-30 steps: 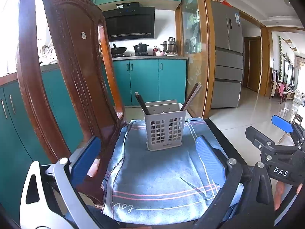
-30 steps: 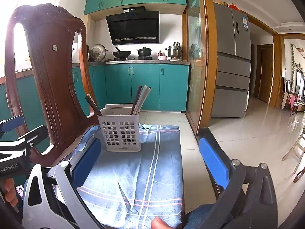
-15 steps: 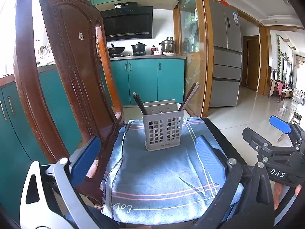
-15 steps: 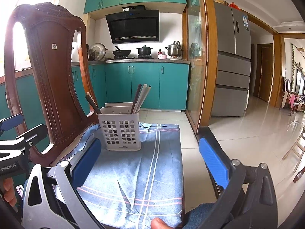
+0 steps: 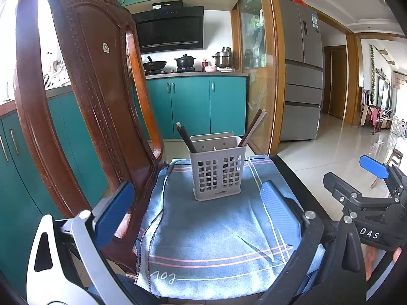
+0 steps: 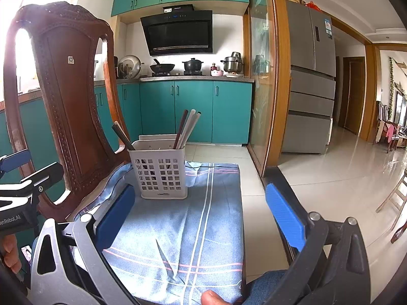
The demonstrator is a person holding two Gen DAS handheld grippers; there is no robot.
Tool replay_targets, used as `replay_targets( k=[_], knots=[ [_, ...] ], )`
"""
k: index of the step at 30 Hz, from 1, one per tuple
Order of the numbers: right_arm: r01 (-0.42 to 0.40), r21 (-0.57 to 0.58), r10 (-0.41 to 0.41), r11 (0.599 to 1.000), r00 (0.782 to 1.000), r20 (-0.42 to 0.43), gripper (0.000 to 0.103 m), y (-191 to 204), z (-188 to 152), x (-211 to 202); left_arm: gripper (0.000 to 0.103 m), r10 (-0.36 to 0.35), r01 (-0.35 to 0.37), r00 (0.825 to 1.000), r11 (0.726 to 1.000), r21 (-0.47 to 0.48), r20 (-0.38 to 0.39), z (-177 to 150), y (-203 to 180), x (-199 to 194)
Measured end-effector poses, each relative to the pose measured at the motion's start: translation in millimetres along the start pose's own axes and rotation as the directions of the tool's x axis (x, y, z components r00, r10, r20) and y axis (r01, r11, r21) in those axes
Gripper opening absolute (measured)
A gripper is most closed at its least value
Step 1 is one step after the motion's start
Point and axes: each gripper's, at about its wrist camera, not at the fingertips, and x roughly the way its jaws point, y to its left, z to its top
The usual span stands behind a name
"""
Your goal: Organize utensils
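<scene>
Grey slotted caddy (image 5: 217, 171) holding chopsticks (image 5: 253, 127) stands mid-frame on blue cloth (image 5: 216, 228); left gripper (image 5: 197, 209) and right gripper (image 6: 201, 212) jaws spread wide, empty.

White letters "DAS" stand on the black body of the right gripper (image 5: 366, 190), seen from the left wrist camera. From the right wrist camera, "enRobot.AI" reads on the black body of the left gripper (image 6: 17, 167), its first letters cut off by the frame edge. The blue cloth (image 5: 218, 233) carries stitched marks near its front hem resembling "102" mirrored; the grey utensil basket (image 5: 218, 169) bears a small base label, too small to read.
</scene>
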Motion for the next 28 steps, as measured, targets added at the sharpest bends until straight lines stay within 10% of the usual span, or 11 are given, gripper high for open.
replay_targets(
  k=[28],
  knots=[
    [-0.004, 0.021, 0.005, 1.0, 0.999, -0.053, 0.1, -5, -10, 17, 0.1, -0.028, 0.026, 0.995, 0.999, -0.026, -0.097, -10, 0, 22]
  ],
)
